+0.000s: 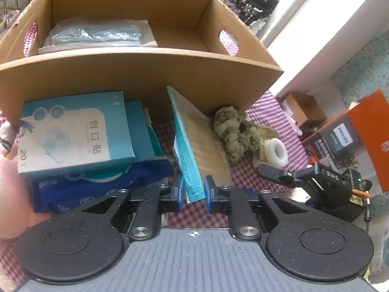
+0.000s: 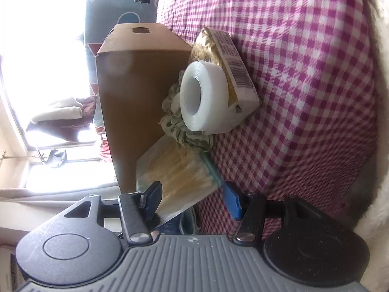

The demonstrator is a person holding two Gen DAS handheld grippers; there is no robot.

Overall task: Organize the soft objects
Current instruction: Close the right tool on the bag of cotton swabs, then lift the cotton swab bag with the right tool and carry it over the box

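In the left wrist view, my left gripper [image 1: 193, 192] has its blue pads on either side of the lower edge of a flat clear packet [image 1: 192, 143] with a teal strip and tan contents, leaning against the cardboard box [image 1: 136, 73]. The jaws look nearly closed on it. The box holds a bag of blue masks [image 1: 97, 36]. A green crumpled cloth [image 1: 233, 131] and a white tape roll [image 1: 276, 152] lie to the right. In the right wrist view, my right gripper [image 2: 192, 199] is open around the same packet [image 2: 177, 177], near the tape roll [image 2: 201, 97] and cloth [image 2: 180, 126].
A teal plaster box [image 1: 73, 131] sits on blue packages [image 1: 97, 185] at left. A gold-wrapped package [image 2: 226, 56] lies under the tape. A pink checked cloth [image 2: 304, 97] covers the table. An orange Philips box [image 1: 352, 141] stands at right.
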